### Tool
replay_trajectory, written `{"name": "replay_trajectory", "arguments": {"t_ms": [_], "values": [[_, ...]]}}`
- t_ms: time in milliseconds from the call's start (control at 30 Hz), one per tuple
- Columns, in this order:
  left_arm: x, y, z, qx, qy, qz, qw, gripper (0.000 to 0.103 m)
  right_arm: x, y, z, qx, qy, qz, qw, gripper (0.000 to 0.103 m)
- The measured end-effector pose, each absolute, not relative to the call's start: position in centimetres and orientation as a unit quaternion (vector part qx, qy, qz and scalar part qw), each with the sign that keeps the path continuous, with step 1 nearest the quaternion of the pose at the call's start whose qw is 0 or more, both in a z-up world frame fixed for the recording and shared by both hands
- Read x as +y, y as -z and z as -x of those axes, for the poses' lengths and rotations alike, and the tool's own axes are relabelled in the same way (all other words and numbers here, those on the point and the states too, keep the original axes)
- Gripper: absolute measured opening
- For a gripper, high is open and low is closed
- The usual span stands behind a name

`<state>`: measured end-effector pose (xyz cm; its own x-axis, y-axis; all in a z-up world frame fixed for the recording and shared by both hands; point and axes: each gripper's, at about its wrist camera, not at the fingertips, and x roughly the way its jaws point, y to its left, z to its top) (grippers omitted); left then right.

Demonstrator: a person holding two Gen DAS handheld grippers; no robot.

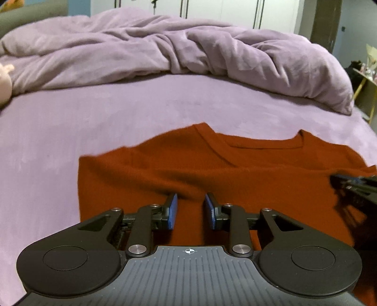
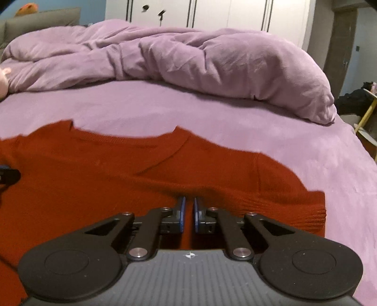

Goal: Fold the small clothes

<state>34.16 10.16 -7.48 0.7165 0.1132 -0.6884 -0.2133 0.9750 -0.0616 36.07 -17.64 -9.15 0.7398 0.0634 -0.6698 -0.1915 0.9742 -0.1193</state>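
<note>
A rust-red knit sweater [image 1: 235, 174] lies spread on the purple bed sheet [image 1: 70, 122], neckline towards the far side. My left gripper [image 1: 190, 200] hovers low over the sweater's left part. Its blue pads stand a short way apart, with a ridge of cloth rising between the tips and no clear pinch. My right gripper [image 2: 189, 202] is over the right part of the sweater [image 2: 94, 174], near the ribbed cuff of the sleeve. Its pads are almost together on a small fold of the knit. Each gripper's tip shows at the edge of the other view.
A crumpled purple duvet [image 1: 165, 51] is heaped across the far half of the bed. A pale plush toy [image 1: 4, 82] sits at the left edge. A yellow-legged side table [image 1: 367, 80] stands beyond the bed's right side, and white wardrobe doors [image 2: 212, 14] line the back wall.
</note>
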Motion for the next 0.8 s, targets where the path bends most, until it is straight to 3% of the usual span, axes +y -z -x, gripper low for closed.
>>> {"name": "replay_trajectory", "arguments": {"t_ms": [133, 367, 467, 533, 600, 800], "values": [[9.5, 7.0, -33.4, 0.37, -0.087, 0.04, 0.924, 0.031, -17.5, 8.7, -35.2, 0.358, -0.068, 0.091, 0.927, 0.007], [10.2, 6.1, -30.7, 0.378, -0.077, 0.062, 0.921, 0.045, -21.7, 7.6, -30.0, 0.375, -0.07, 0.007, 0.924, 0.018], [10.0, 5.8, -30.1, 0.381, -0.071, 0.064, 0.92, 0.051, -24.4, 6.6, -29.1, 0.384, -0.069, -0.087, 0.917, 0.018], [9.8, 5.6, -29.5, 0.383, -0.066, 0.062, 0.919, 0.052, -26.9, 6.4, -29.0, 0.39, -0.073, -0.21, 0.893, 0.032], [9.9, 5.4, -28.5, 0.38, -0.062, 0.071, 0.92, 0.054, -28.3, 6.3, -28.8, 0.39, -0.067, -0.286, 0.873, 0.038], [11.0, 5.4, -25.5, 0.378, -0.06, 0.105, 0.918, 0.054, -29.8, 7.2, -28.1, 0.402, -0.055, -0.356, 0.842, 0.04]]}}
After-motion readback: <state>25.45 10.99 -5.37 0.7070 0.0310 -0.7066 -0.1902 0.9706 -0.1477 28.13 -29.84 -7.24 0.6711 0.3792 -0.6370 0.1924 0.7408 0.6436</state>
